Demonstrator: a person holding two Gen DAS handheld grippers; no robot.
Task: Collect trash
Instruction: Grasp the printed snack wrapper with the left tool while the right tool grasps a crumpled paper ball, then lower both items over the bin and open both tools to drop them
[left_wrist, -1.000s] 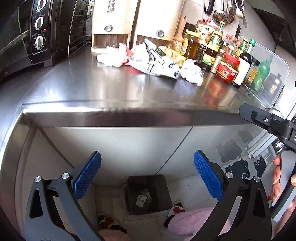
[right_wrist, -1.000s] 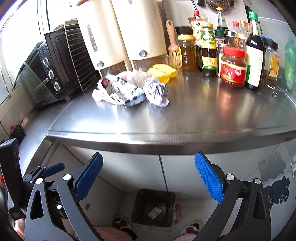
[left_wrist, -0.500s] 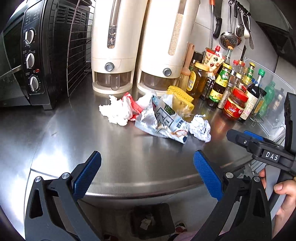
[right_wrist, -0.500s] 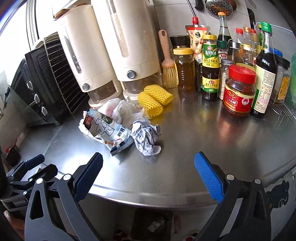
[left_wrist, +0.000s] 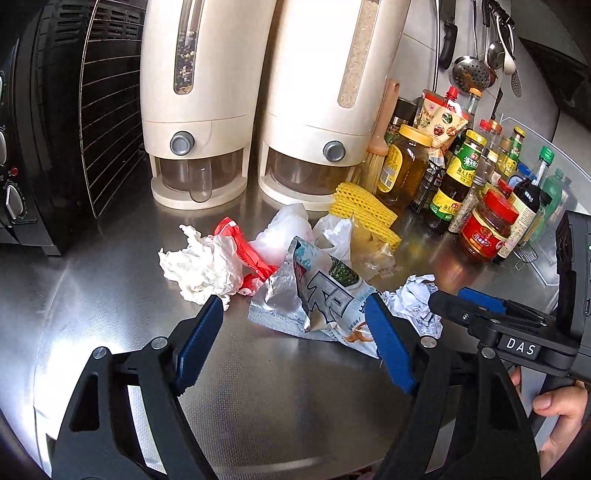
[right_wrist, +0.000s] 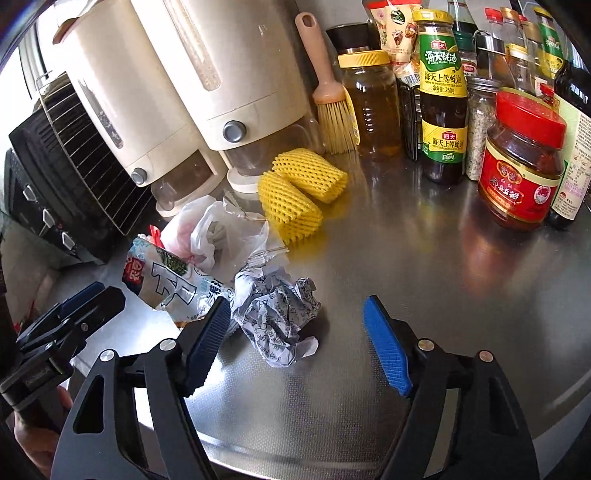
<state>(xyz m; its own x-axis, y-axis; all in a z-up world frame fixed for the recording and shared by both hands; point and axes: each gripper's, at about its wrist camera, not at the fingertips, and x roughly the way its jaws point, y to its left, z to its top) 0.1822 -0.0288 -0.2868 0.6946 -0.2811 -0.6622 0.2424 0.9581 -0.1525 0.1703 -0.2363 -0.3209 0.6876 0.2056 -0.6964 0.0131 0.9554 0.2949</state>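
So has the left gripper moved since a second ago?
Yes. The left gripper has come up from below the counter edge and forward over the counter, toward the snack bag. Its fingers are closing around the bag without pressing it.

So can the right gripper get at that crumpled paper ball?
Probably yes. The right gripper has the crumpled paper ball between its closing jaws, not yet pinched. Only the snack bag crowds its left side.
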